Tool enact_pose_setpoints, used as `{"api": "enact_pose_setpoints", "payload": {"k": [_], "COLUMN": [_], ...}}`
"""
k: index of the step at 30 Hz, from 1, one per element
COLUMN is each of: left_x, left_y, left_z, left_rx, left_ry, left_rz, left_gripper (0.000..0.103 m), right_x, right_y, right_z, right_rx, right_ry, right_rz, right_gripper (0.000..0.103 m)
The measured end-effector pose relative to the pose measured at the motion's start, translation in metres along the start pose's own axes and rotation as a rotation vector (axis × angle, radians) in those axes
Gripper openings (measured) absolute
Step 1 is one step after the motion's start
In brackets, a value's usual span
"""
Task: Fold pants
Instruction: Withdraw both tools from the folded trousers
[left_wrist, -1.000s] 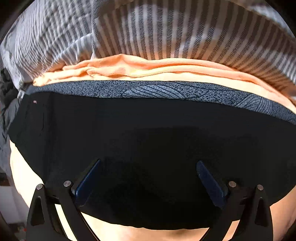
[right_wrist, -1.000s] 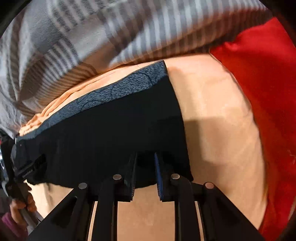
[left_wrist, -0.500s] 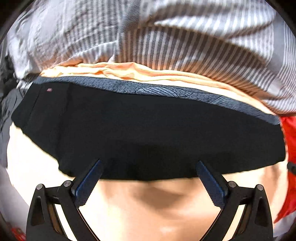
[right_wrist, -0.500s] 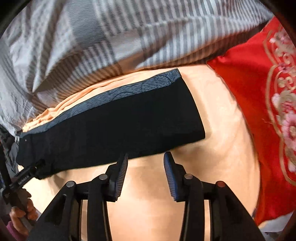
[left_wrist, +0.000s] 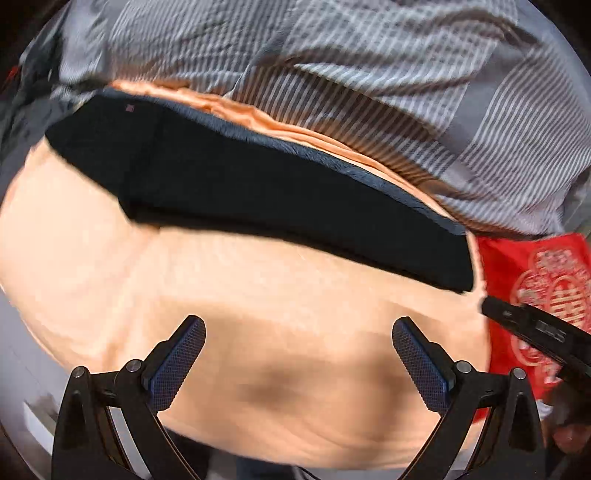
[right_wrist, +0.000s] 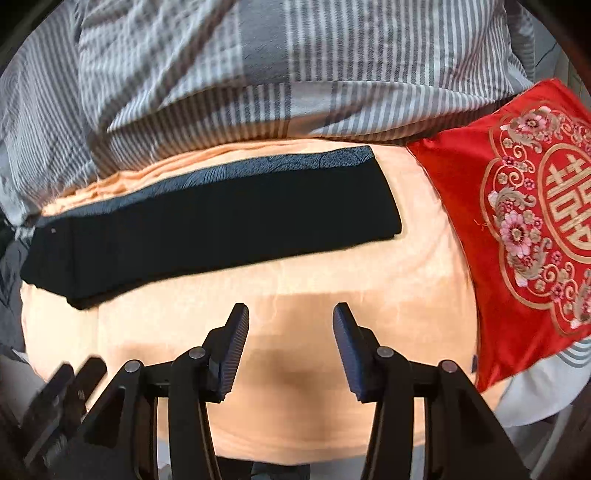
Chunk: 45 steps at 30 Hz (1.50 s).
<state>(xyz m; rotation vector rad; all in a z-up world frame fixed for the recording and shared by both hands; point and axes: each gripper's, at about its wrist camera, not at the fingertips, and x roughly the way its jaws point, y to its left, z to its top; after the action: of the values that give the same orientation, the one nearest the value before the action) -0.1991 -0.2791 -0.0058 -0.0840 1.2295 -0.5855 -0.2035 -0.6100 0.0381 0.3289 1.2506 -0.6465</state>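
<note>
— Two grippers in view, both empty. How does the left gripper (left_wrist: 297, 354) stand?

— Released, its black arms spread wide, the blue ribbed pads (left_wrist: 177, 363) far apart with only bare sheet between them. It hangs above the peach-orange bed sheet (left_wrist: 258, 314) and touches nothing.

— And the right gripper (right_wrist: 291, 347)?

— Its jaws have just been opening and now stand partly apart. Nothing lies between the dark ribbed pads (right_wrist: 232, 350); the cloth it gripped is out of them. In the left wrist view its black body (left_wrist: 535, 332) pokes in from the right edge, in front of the red cushion.

— Where are the pants?

— The black folded pants (right_wrist: 207, 229) lie flat on the sheet as a long, narrow band, well beyond both grippers and apart from them. A grey-blue strip with a leaf pattern (right_wrist: 258, 171) runs along the far edge. A tiny pale tag (right_wrist: 54, 230) sits near the left end.

— What surrounds them?

— Behind, a grey-and-white striped quilt (right_wrist: 258, 74) is bunched up along the far side, close to the patterned strip. To the right, a red embroidered cushion with gold scrollwork and pink flowers (right_wrist: 517, 221) rests on the sheet, near the right end of the pants but not touching it.
</note>
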Motion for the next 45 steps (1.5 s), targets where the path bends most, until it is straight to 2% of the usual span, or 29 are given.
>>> {"api": "enact_pose_setpoints", "payload": {"k": [4,18,30,40,45], "left_x": [-0.012,-0.055,-0.073,-0.076,-0.083], "left_y": [0.008,0.037,0.071,0.098,0.097], "left_z": [-0.008,-0.012,-0.014,-0.014,-0.009], "left_rx": [-0.040,-0.089,-0.146,-0.190,-0.163], "left_ry": [0.000,-0.083,-0.110,-0.113,-0.137], "left_rz": [-0.043,-0.069,-0.099,-0.087,-0.085], "left_gripper": [0.102,0.102,0.102,0.102,0.102], "right_x": [-0.006,-0.020,-0.020,-0.009,-0.012], "right_y": [0.016,0.070,0.104,0.138,0.148], "right_z": [-0.004,-0.016,-0.027,-0.043,-0.042], "right_rx": [-0.011,-0.084,-0.116,-0.158,-0.159], "right_ry": [0.019,0.042,0.067,0.094,0.089], "right_rz": [-0.049,-0.161,-0.186,-0.167,-0.148], "right_gripper": [0.051,0.052,0.052,0.052,0.053]}}
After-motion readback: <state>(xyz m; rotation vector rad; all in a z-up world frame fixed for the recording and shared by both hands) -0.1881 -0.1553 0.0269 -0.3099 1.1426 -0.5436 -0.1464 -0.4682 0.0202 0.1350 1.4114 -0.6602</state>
